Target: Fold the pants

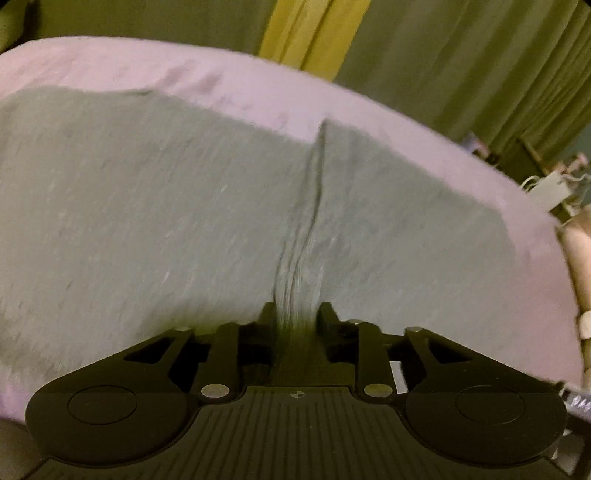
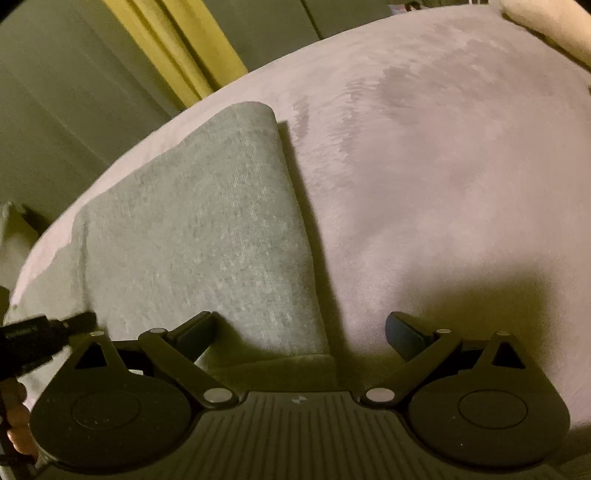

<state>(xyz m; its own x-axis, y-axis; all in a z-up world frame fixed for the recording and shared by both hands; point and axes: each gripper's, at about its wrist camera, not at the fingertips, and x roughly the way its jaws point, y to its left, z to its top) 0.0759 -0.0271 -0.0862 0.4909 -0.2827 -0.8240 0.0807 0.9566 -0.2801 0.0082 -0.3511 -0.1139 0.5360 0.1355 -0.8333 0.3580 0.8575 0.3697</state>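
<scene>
Grey pants (image 1: 147, 206) lie spread on a pink bed cover (image 1: 110, 62). My left gripper (image 1: 295, 314) is shut on a pinched-up ridge of the grey cloth, and a crease runs away from its fingers across the pants. In the right wrist view a folded part of the pants (image 2: 207, 229) lies on the bed cover (image 2: 443, 184) with a rounded fold at its far end. My right gripper (image 2: 301, 326) stands open low over the pants' near right edge, its left finger (image 2: 199, 326) over the cloth and its right finger (image 2: 404, 330) over the bed cover, with nothing gripped.
Green curtains (image 1: 461, 55) and a yellow curtain (image 1: 306, 33) hang behind the bed. A person's forearm (image 1: 580, 258) shows at the right edge. Small clutter (image 1: 550, 184) lies beyond the bed. A pale pillow (image 2: 546, 26) sits at the far right. A black device (image 2: 37, 332) and a hand (image 2: 18, 417) show at the left.
</scene>
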